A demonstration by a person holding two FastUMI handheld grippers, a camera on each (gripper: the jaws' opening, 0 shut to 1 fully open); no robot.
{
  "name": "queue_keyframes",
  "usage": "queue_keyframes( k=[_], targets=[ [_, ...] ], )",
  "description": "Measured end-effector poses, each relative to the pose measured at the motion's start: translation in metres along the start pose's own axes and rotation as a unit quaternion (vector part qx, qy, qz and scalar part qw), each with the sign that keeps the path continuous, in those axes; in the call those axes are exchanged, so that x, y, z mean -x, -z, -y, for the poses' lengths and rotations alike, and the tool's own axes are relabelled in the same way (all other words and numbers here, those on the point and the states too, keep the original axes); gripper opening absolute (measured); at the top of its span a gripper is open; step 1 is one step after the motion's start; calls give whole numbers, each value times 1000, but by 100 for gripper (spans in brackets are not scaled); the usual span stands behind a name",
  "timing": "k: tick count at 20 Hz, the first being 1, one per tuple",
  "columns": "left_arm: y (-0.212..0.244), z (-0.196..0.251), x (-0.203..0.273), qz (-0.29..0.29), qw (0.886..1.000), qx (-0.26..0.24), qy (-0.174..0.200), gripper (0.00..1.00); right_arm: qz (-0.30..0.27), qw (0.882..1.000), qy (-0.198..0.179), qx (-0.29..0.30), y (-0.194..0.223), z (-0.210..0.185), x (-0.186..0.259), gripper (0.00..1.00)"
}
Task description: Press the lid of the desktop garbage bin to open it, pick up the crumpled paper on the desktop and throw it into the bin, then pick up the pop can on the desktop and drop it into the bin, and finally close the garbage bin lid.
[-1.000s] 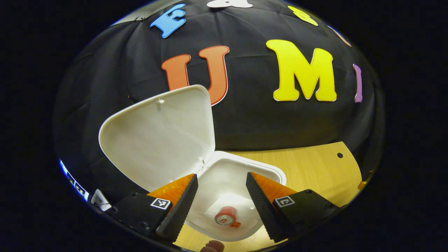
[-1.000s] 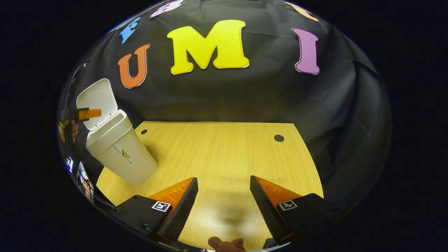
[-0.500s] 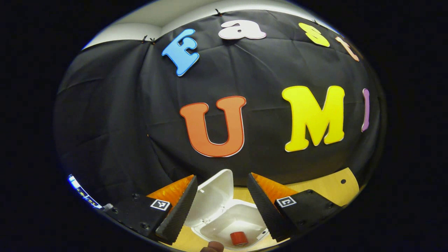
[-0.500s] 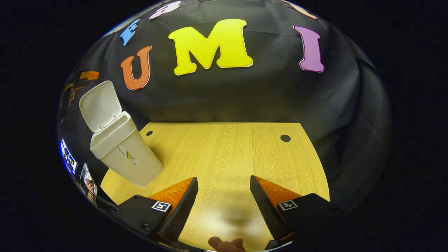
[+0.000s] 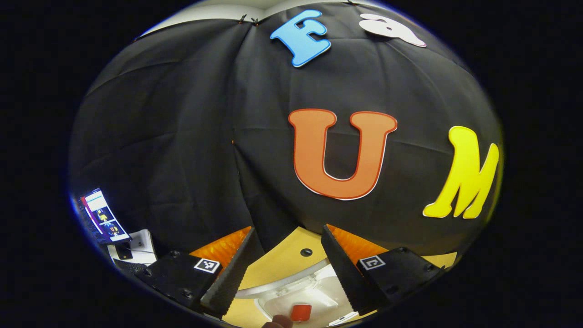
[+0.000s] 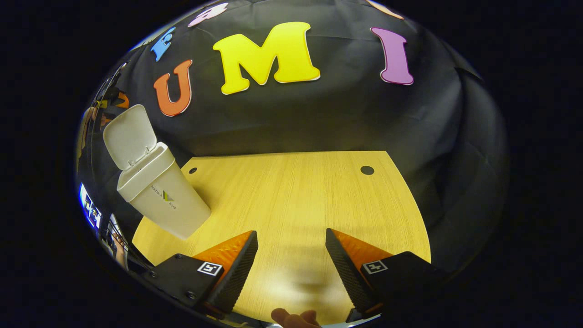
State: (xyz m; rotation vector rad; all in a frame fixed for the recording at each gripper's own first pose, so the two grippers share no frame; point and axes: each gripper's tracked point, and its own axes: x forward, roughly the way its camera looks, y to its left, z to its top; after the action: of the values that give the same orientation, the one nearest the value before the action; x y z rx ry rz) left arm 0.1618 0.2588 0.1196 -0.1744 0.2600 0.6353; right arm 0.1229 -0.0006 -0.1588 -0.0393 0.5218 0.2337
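One step seems left: closing the lid (image 6: 130,136). Both grippers, left gripper (image 5: 286,269) and right gripper (image 6: 291,269), are spread and empty. Below the left gripper, the can (image 5: 300,312) lies inside the bin (image 6: 159,200); the desk (image 6: 296,196) beside the bin carries no paper.

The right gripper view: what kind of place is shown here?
Probably a staged recording booth, not a home. A black cloth wall hangs behind a bare light wooden tabletop, which carries a white plastic desktop bin with its lid open.
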Motion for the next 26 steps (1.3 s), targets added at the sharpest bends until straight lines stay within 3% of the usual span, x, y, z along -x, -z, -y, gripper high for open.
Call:
queue_keyframes(
  k=[5,8,10,18,26],
  targets=[
    [24,23,1,-37,998,51,13,92,1,1000,8,-17,7,20,4,95],
    [32,26,3,-36,998,56,6,92,0,1000,6,-24,10,27,6,96],
    [52,44,16,-53,996,66,21,92,-1,1000,6,-10,13,33,6,96],
    [136,79,42,-86,995,55,14,95,-12,1000,2,22,25,68,8,96],
    [194,87,53,-121,991,41,-24,95,-20,999,-8,39,41,96,14,94]
  ],
)
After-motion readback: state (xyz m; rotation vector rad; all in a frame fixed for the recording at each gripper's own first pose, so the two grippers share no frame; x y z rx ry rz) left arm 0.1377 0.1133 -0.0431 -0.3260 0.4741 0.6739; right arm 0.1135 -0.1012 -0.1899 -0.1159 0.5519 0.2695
